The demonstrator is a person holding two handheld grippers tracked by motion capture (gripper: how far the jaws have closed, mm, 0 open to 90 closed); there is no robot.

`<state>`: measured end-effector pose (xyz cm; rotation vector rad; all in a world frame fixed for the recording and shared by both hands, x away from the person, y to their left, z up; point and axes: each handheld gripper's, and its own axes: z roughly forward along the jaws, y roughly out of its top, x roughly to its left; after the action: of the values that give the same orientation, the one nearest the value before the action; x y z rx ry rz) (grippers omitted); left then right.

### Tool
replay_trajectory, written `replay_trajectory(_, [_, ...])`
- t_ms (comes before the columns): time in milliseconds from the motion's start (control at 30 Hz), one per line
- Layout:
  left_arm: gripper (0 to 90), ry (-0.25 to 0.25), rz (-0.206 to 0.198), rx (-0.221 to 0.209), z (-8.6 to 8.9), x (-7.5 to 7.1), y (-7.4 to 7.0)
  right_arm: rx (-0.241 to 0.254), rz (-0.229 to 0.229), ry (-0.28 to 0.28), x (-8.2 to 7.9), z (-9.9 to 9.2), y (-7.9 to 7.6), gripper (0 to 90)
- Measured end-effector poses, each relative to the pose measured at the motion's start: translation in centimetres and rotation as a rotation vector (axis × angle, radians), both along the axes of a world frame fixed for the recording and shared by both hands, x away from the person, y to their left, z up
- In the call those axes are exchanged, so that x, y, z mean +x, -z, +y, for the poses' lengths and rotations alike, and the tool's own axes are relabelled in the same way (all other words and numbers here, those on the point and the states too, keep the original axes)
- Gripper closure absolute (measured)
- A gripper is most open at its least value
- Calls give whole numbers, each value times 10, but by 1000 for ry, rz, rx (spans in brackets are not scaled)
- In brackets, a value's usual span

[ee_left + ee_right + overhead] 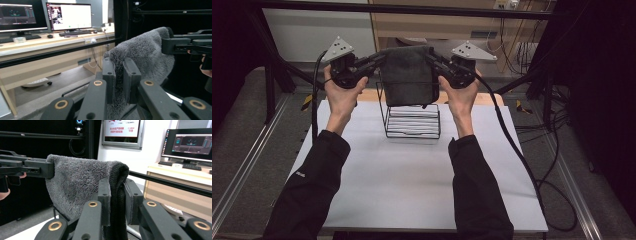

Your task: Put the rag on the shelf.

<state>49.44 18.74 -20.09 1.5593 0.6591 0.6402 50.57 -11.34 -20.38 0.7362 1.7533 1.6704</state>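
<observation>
A dark grey fleecy towel (408, 75) hangs in the air between both tools, above a black wire rack (412, 120) at the far side of the white worktop (412, 180). The left tool (374, 61) is clenched on the towel's left edge, the right tool (432, 59) on its right edge — pile pinched between each pair of jaws. The towel hides the rack's upper part; pale slats inside the rack are hard to identify.
</observation>
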Motion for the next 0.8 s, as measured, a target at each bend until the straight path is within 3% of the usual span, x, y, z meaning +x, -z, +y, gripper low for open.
replay_trajectory(333, [814,14,38,34,1,-7,7,-43,32,-12,-5,0,8,777])
replay_trajectory(633, [807,34,110,44,5,-15,17,-79,80,-38,-16,1,10,772])
replay_trajectory(800, [794,40,133,93,3,-20,20,-82,117,-61,-23,-2,17,768])
